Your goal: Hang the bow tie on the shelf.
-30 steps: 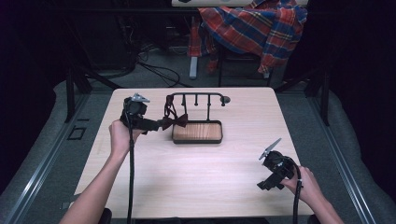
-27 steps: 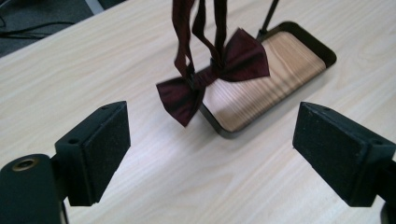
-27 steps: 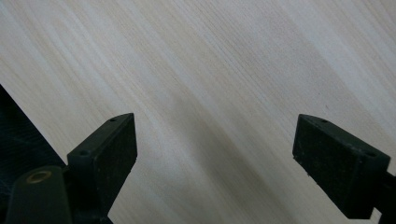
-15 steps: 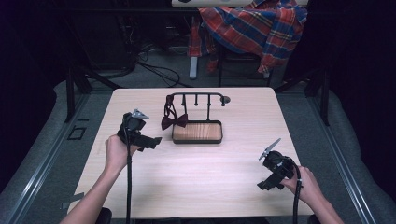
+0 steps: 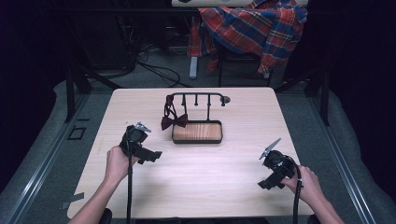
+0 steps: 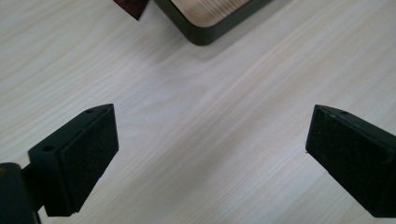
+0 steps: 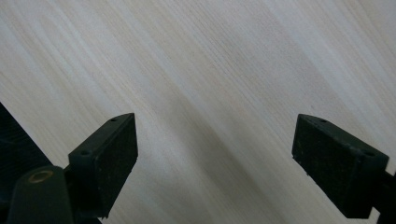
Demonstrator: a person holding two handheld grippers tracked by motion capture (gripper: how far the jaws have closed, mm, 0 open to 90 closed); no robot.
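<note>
A dark red bow tie hangs by its strap from the left end of a black rack that rises from a wooden tray at the table's middle. A corner of the bow tie and of the tray shows at the top of the left gripper view. My left gripper is open with nothing between its jaws, low over the table, front-left of the tray. My right gripper stands open and empty near the front right corner, over bare wood.
The light wooden table stands on a grey floor. Behind it, a plaid shirt is draped over a chair, with cables on the floor. Dark metal rails run along the table's left side.
My left gripper has pulled back from the bow tie toward the table's front and left. The bow tie stays hanging on the rack. The right gripper has not moved.
</note>
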